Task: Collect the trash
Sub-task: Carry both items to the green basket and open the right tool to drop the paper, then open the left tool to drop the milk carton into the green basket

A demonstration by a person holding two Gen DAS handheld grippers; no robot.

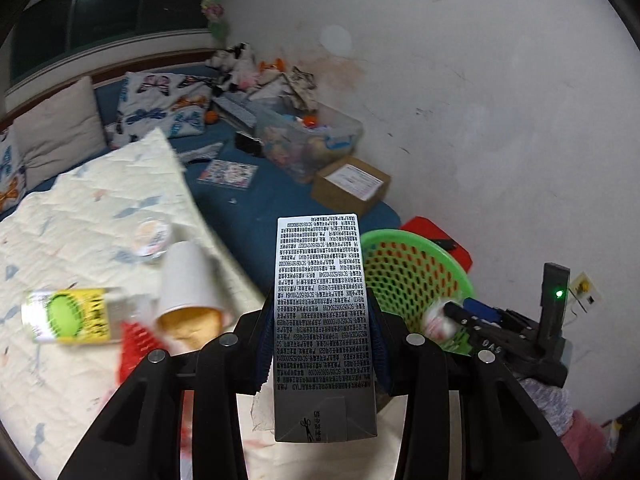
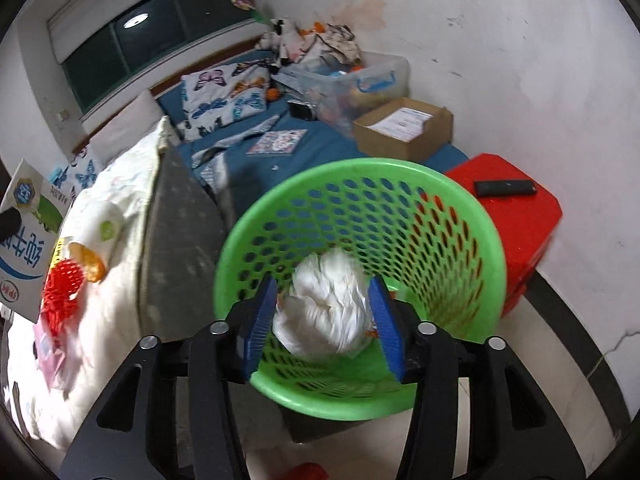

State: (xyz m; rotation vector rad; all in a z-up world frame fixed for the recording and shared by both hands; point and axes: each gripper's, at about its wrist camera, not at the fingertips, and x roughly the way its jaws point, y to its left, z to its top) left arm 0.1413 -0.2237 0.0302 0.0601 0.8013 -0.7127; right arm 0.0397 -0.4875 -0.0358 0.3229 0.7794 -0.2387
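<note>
My left gripper [image 1: 322,320] is shut on a tall grey drink carton [image 1: 324,272] covered in fine print, held upright above the bed's edge. The same carton [image 2: 24,240] shows its blue and white face at the far left of the right wrist view. My right gripper [image 2: 324,312] hangs over the mouth of a green mesh basket [image 2: 360,168]. Between its blue pads [image 2: 260,320] is a blurred white crumpled wad [image 2: 328,308]; the pads stand apart and do not seem to press on it. From the left wrist view, the basket [image 1: 404,264] lies just right of the carton.
On the quilted cream blanket [image 1: 100,208] lie a white paper cup [image 1: 188,280], a yellow-green labelled can [image 1: 68,316], a red spiky item [image 1: 136,344] and a clear lidded cup [image 1: 152,236]. A red stool [image 2: 516,216] carrying a black remote [image 2: 506,188] stands beside the basket. A cardboard box [image 2: 404,128] sits behind.
</note>
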